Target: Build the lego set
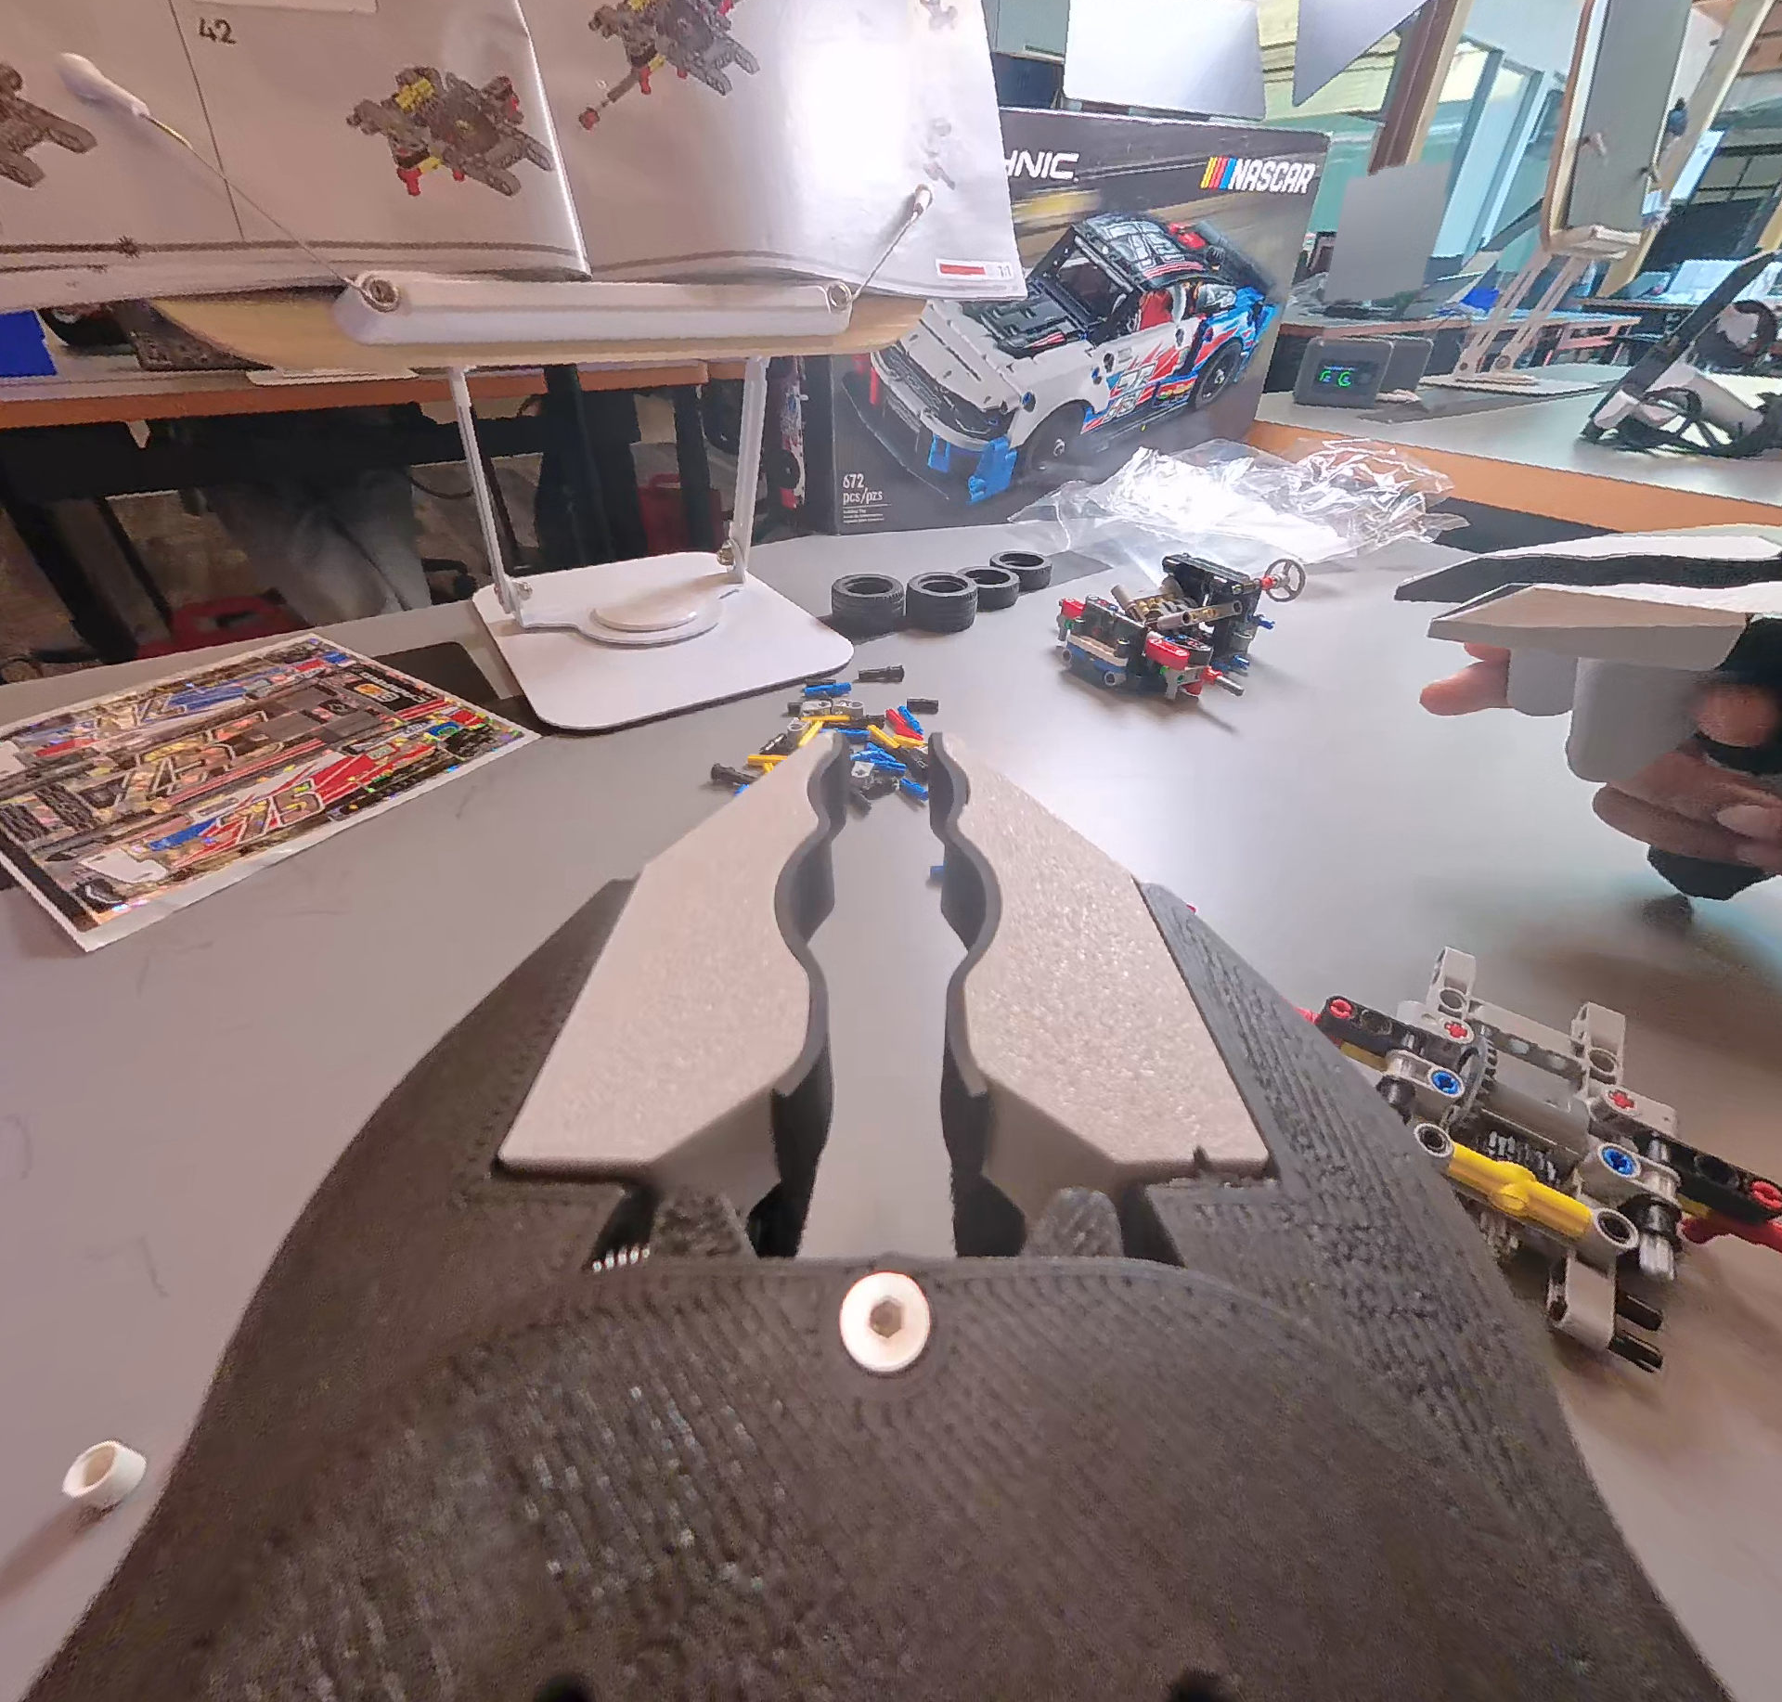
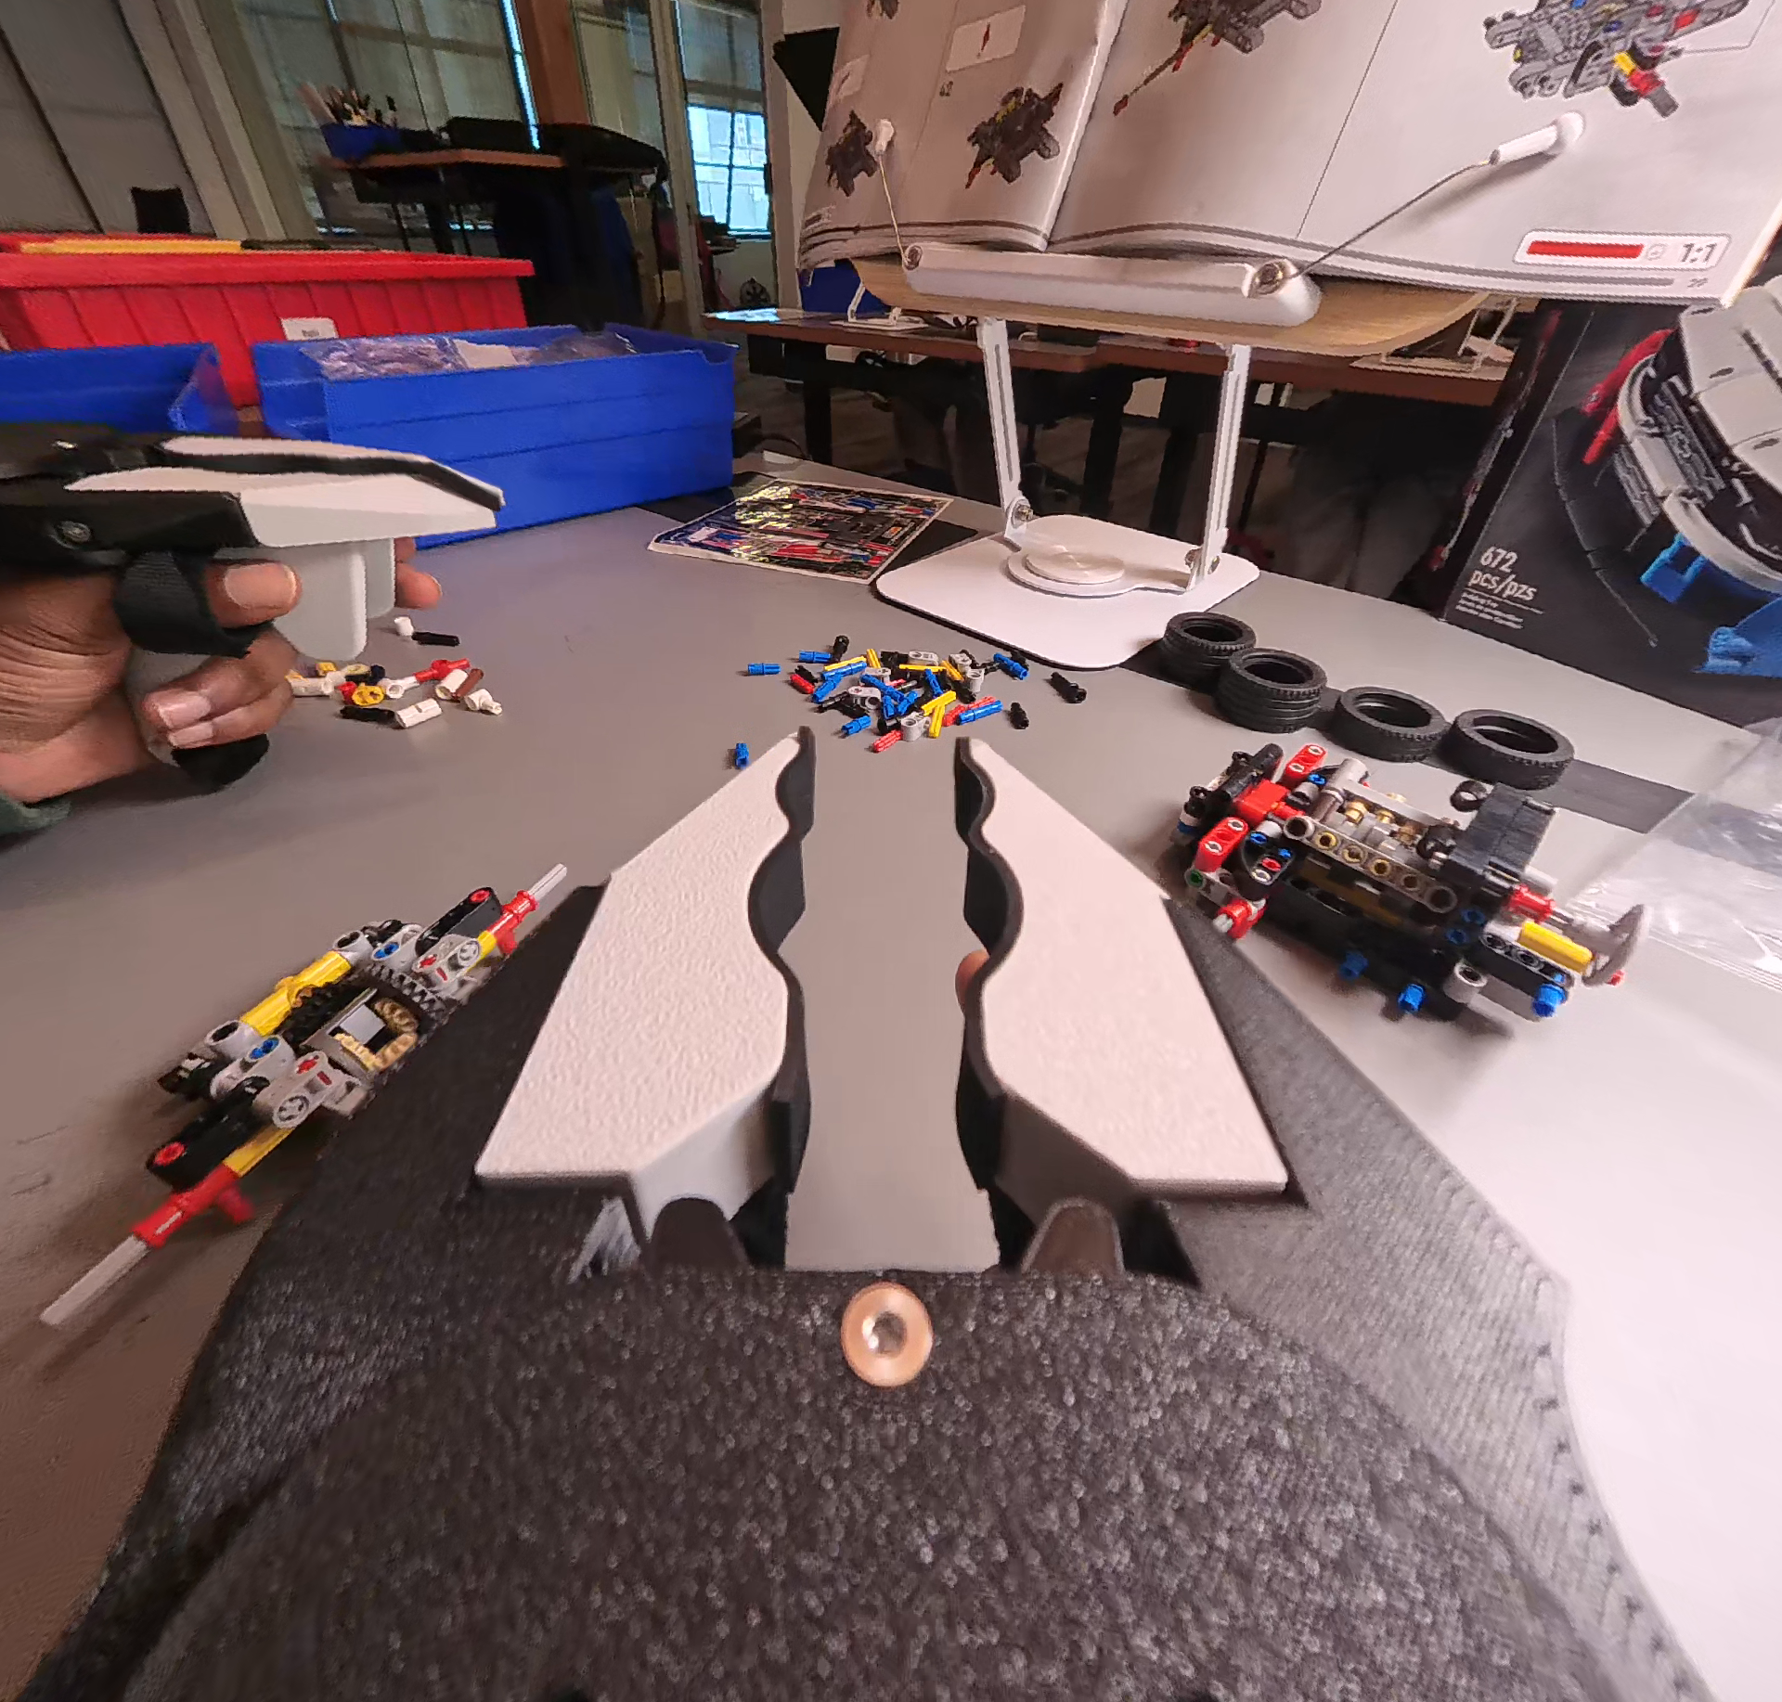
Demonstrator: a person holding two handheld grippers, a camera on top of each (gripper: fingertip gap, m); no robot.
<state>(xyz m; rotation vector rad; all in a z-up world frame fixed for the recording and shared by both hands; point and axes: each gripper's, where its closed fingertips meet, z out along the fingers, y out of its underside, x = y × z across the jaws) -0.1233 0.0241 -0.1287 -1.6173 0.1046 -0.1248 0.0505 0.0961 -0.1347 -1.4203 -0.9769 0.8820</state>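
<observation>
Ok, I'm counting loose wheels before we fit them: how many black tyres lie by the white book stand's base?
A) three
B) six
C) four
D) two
C: four black tyres lie in a row on the table beside the white stand's base, none yet fitted on either assembly.

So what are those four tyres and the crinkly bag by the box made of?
The four tyres look like matte black rubber, with moulded tread and no shine, though hard plastic is possible. The bag seems thin clear plastic film: transparent, creased, with glossy highlights.
</observation>
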